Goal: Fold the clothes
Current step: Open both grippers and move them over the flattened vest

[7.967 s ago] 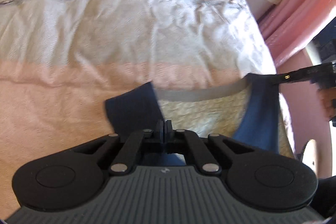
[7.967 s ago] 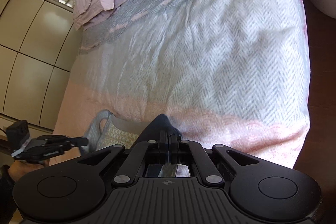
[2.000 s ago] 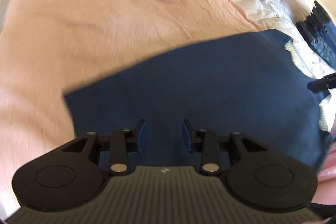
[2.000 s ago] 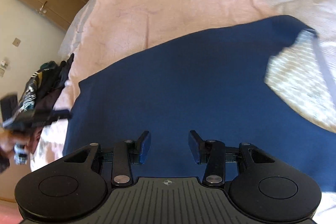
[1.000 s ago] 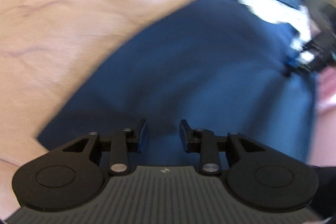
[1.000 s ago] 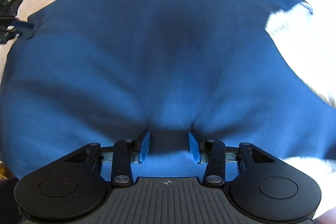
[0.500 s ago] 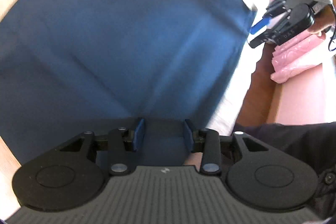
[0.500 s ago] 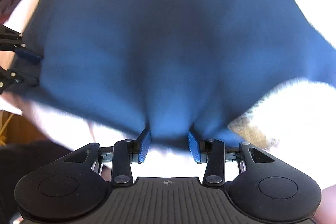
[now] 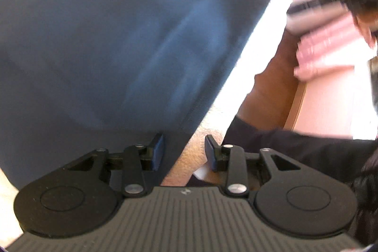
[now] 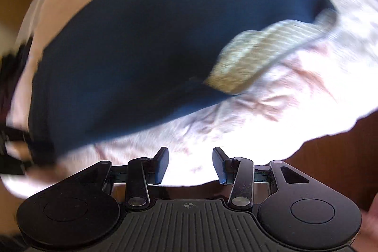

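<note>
A dark blue garment (image 9: 113, 34) lies spread flat on the bed and also shows in the right wrist view (image 10: 146, 44). A pale patterned lining (image 10: 255, 56) shows at its openings. My left gripper (image 9: 184, 152) is open and empty at the garment's near edge, its left finger over the cloth. My right gripper (image 10: 190, 164) is open and empty over the pale bedspread (image 10: 271, 115), just short of the garment's near hem. The other gripper shows blurred at the upper right of the left wrist view (image 9: 330, 1).
The bed's near edge (image 10: 330, 131) drops to a brown wooden floor (image 10: 330, 157). A pink fabric bundle (image 9: 330, 44) lies beyond the bed. A person's dark sleeve (image 9: 295, 148) is at the right. Dark clothes (image 10: 14, 67) lie at the far left.
Both grippers have drawn back from the blue garment toward the bed's near edge. The right gripper's fingers, earlier over the hem, are now off the cloth over the bedspread.
</note>
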The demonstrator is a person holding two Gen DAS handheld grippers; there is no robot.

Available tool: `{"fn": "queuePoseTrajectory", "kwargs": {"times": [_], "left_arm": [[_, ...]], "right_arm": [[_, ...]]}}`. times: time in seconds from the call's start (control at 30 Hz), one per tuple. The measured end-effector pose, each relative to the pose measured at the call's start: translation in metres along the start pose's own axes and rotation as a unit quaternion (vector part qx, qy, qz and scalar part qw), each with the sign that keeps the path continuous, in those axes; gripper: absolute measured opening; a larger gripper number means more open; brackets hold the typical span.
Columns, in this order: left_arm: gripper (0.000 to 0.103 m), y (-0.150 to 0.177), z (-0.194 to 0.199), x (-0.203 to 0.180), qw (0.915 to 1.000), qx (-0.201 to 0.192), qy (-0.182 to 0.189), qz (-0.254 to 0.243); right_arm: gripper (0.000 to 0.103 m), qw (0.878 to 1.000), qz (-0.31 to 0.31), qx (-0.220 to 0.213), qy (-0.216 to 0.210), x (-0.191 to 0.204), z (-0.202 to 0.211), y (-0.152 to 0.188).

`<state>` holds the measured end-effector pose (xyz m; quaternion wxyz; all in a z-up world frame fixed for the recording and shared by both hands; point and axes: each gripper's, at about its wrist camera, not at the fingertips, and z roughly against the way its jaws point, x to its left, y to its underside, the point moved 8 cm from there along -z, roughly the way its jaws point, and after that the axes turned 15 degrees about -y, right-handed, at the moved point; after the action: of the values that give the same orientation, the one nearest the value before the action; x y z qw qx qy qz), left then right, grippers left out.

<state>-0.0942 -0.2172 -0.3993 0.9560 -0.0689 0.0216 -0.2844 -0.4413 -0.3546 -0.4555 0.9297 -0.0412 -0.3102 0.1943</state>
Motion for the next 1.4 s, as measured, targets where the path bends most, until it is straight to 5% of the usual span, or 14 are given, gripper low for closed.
{"fn": "queuePoseTrajectory", "kwargs": {"times": [0.07, 0.3, 0.6, 0.83, 1.03, 1.17, 1.4], "left_arm": [[0.031, -0.012, 0.011, 0.002, 0.9998, -0.010, 0.002, -0.019], [0.037, -0.069, 0.049, 0.031, 0.9959, -0.061, -0.022, -0.063], [0.042, -0.122, 0.075, 0.066, 0.9823, -0.121, -0.044, -0.136], [0.042, -0.083, 0.056, 0.048, 0.9852, -0.108, -0.041, -0.127], [0.042, -0.039, 0.050, 0.021, 0.9934, -0.096, -0.046, -0.042], [0.042, -0.005, 0.045, 0.017, 0.9913, -0.097, -0.072, 0.054], [0.043, 0.076, 0.055, 0.041, 0.9571, -0.068, -0.121, 0.254]], "right_arm": [[0.061, 0.999, -0.019, -0.026, 0.002, -0.005, 0.010, -0.006], [0.062, 0.991, -0.087, -0.105, 0.008, -0.019, 0.045, -0.038], [0.062, 0.975, -0.124, -0.184, 0.007, 0.020, 0.084, -0.053], [0.062, 0.992, -0.040, -0.114, -0.038, 0.054, 0.044, -0.061], [0.062, 0.993, -0.054, -0.056, -0.085, 0.026, 0.013, -0.082], [0.062, 0.989, -0.075, -0.014, -0.125, -0.006, -0.002, -0.098], [0.062, 0.970, -0.102, 0.074, -0.210, -0.017, -0.037, -0.107]]}}
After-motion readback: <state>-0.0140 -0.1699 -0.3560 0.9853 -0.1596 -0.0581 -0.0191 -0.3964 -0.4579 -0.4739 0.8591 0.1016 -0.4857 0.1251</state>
